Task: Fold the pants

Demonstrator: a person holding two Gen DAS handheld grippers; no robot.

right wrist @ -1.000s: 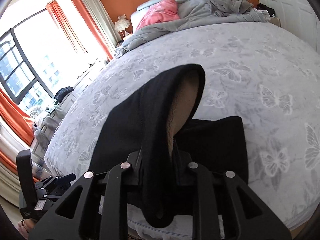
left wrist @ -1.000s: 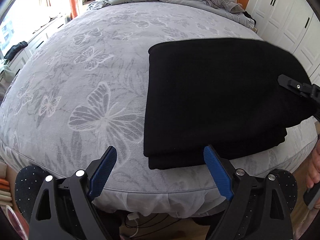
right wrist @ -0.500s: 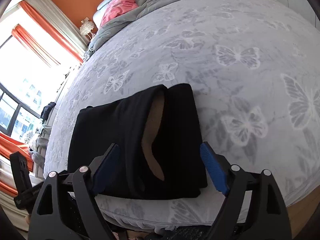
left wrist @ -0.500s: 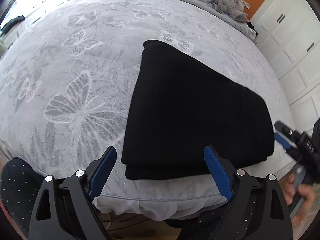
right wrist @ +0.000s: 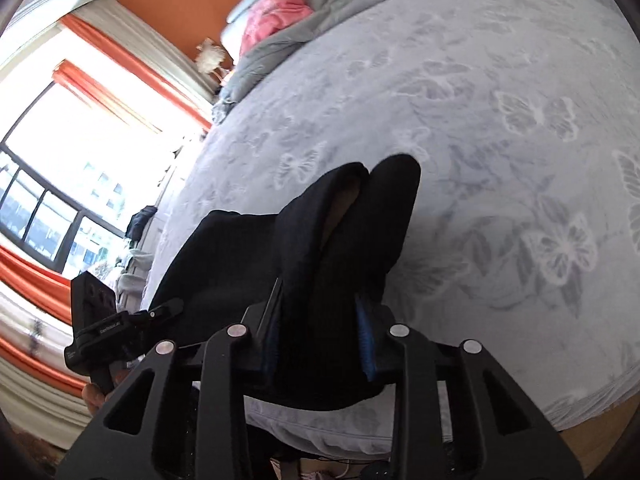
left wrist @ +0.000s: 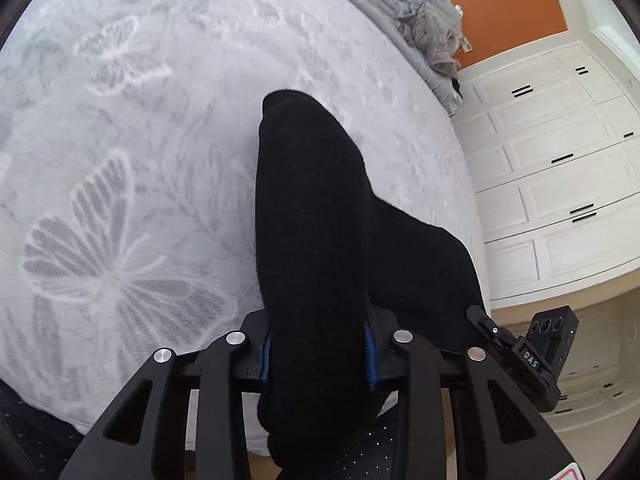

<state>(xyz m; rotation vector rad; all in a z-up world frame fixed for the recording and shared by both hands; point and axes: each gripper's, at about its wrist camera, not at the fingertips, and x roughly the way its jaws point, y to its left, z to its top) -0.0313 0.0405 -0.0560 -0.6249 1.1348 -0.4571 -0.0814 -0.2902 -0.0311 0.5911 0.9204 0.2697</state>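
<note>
The folded black pants (left wrist: 316,216) lie at the near edge of the bed, bunched up where I grip them. My left gripper (left wrist: 318,354) is shut on their near left edge; blue pads show either side of the thick fold. My right gripper (right wrist: 322,340) is shut on their near right edge (right wrist: 340,240), where a tan lining shows between the layers. The right gripper also shows at the lower right of the left wrist view (left wrist: 516,350). The left gripper shows at the lower left of the right wrist view (right wrist: 120,326).
The grey butterfly-print bed cover (left wrist: 132,152) stretches away ahead. A crumpled grey duvet (left wrist: 420,24) and a pink pillow (right wrist: 276,20) lie at the head. White wardrobe doors (left wrist: 560,168) stand to the right, a window with orange curtains (right wrist: 80,160) to the left.
Both grippers were open in front of the folded pants half a second ago. Both have moved in and shut on the near edge, bunching the cloth up.
</note>
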